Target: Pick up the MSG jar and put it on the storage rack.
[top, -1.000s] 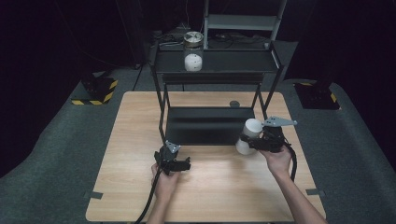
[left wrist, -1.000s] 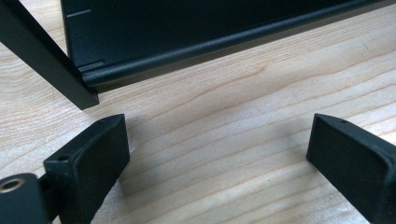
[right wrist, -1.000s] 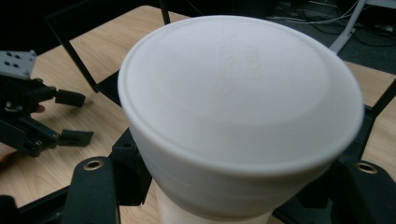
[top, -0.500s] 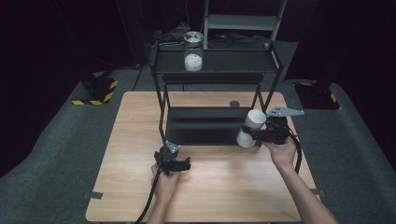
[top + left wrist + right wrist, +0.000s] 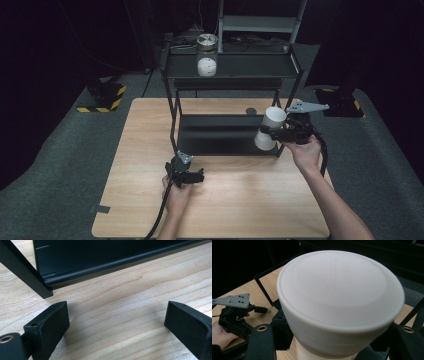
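Right gripper point(image 5: 272, 134) has its fingers clamped on a white container point(image 5: 270, 128), held off the bench point(image 5: 250, 195) at the front right corner of the black shelf rack point(image 5: 231, 67). Container is tilted, its lidded end pointing up and back toward the rack, the narrower end down and toward the person. It sits in front of the rack's right front leg, above the right end of the lower shelf point(image 5: 220, 135). In the right gripper view the container's white lid point(image 5: 339, 287) fronts the camera, fingers pressing on the body just below it, one each side.

Left gripper point(image 5: 192, 176) is low over the bench, near the front left of the rack, well apart from the container. Fingers apart, nothing between them. Left gripper view: both fingers point(image 5: 50, 325) over bare wood, with the lower shelf's front edge and a rack leg point(image 5: 25, 272) just ahead.

Top shelf of the rack carries a glass jar point(image 5: 206, 61) with a metal lid and something white inside, standing upright left of centre. A small dark round thing point(image 5: 251, 111) lies on the bench behind the lower shelf; too small to tell what it is.

Right gripper view also catches the left gripper point(image 5: 237, 315) farther off at lower left, grey plate on top, hand point(image 5: 220, 333) on it.
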`<state>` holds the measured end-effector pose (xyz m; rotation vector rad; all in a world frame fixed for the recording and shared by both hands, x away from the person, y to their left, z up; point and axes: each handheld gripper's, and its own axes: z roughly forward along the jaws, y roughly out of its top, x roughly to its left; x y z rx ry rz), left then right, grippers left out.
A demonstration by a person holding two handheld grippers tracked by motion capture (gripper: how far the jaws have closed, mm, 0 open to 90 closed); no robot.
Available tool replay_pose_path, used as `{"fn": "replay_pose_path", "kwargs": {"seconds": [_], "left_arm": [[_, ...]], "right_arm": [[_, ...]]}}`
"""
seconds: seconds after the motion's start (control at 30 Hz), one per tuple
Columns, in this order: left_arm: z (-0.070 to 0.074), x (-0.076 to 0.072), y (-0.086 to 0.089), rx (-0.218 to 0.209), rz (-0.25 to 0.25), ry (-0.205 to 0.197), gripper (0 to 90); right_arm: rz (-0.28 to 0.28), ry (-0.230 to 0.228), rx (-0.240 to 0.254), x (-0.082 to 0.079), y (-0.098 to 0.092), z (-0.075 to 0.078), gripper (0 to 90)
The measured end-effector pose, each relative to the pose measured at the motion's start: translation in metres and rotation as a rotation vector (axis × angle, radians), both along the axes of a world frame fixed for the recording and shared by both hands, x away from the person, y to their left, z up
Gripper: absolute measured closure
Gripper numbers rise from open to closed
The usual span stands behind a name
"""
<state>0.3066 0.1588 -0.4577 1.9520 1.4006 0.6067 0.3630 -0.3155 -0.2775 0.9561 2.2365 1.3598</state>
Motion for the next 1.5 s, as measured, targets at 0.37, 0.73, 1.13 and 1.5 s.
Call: {"fn": "replay_pose_path", "kwargs": {"seconds": [0.37, 0.73, 1.13, 1.5], "left_arm": [[0.000, 0.000, 0.000, 0.000, 0.000, 0.000, 5.7], [0.000, 0.000, 0.000, 0.003, 0.000, 0.000, 5.8], [0.000, 0.000, -0.001, 0.000, 0.005, -0.002, 5.7], [0.000, 0.000, -0.002, 0.002, 0.007, 0.000, 5.5]], "right_arm": [[0.011, -0.011, -0.006, 0.005, 0.002, 0.033, 34.5], [0.010, -0.037, -0.013, 0.010, 0.007, 0.071, 34.5], [0.015, -0.052, -0.016, 0.015, 0.008, 0.101, 34.5], [0.022, -0.035, 0.037, 0.030, 0.003, 0.136, 34.5]]}}
